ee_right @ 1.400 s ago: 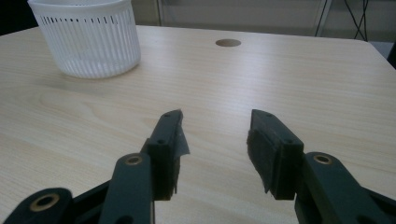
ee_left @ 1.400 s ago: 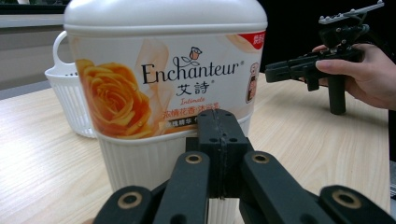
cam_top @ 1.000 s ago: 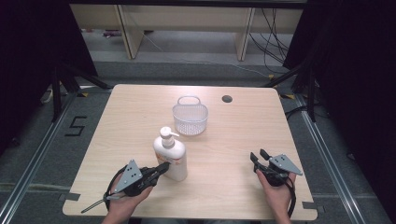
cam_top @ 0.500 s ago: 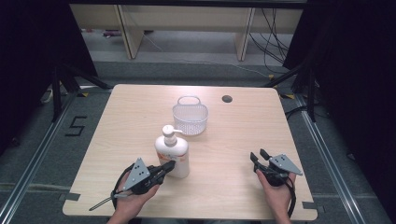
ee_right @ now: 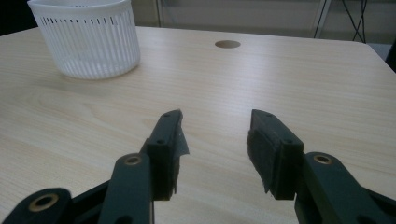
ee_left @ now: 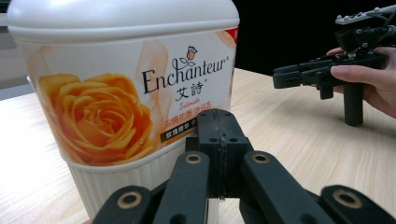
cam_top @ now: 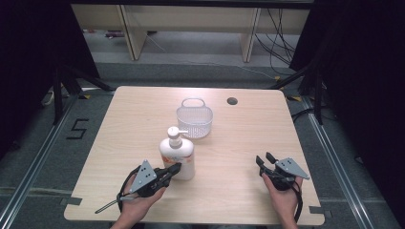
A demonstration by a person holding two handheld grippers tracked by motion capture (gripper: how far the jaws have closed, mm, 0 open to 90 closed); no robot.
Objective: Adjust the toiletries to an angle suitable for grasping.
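Item: white pump bottle (cam_top: 177, 153) of lotion, rose label, standing upright on the wooden table (cam_top: 124, 124) near its front edge, left of centre. Left gripper (cam_top: 173, 169): jaws pressed together with nothing between them, tips right at the bottle's lower side; actual contact cannot be told. Right gripper (cam_top: 263, 159): jaws spread and empty, held low over the front right of the table, well apart from the bottle. White slatted basket (cam_top: 194, 120): just behind the bottle, upright, empty.
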